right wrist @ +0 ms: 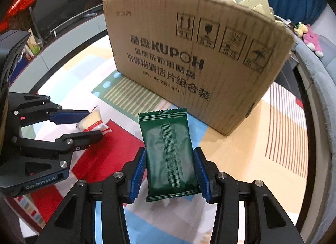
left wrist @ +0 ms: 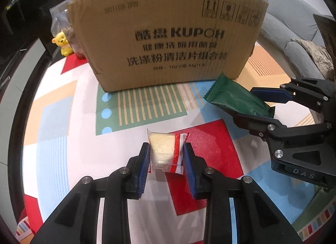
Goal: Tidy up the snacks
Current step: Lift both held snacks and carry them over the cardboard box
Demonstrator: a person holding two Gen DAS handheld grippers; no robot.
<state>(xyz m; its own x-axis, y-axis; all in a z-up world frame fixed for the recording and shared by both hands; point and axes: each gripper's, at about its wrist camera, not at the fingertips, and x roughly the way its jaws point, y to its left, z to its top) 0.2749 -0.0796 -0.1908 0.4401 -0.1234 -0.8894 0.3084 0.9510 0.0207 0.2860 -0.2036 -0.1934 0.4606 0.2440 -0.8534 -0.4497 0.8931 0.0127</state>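
My left gripper (left wrist: 167, 149) is shut on a small clear-and-red snack packet (left wrist: 166, 149) with a pale cake inside, held above the colourful mat. The packet also shows in the right wrist view (right wrist: 92, 123), held by the left gripper (right wrist: 92, 123). My right gripper (right wrist: 169, 160) is shut on a dark green snack packet (right wrist: 168, 151); in the left wrist view that packet (left wrist: 233, 97) sits between the right gripper's (left wrist: 243, 103) blue pads. A tall cardboard box (left wrist: 168, 40) printed KUPOH stands just beyond both grippers, also in the right wrist view (right wrist: 199, 59). Its inside is hidden.
A colourful patterned mat (left wrist: 63, 118) covers the round table. A yellow bear figure (left wrist: 62, 43) and a clear bag stand left of the box. A grey sofa (left wrist: 294, 34) with plush toys (right wrist: 313, 40) lies at the right. A dark cabinet stands at the back left.
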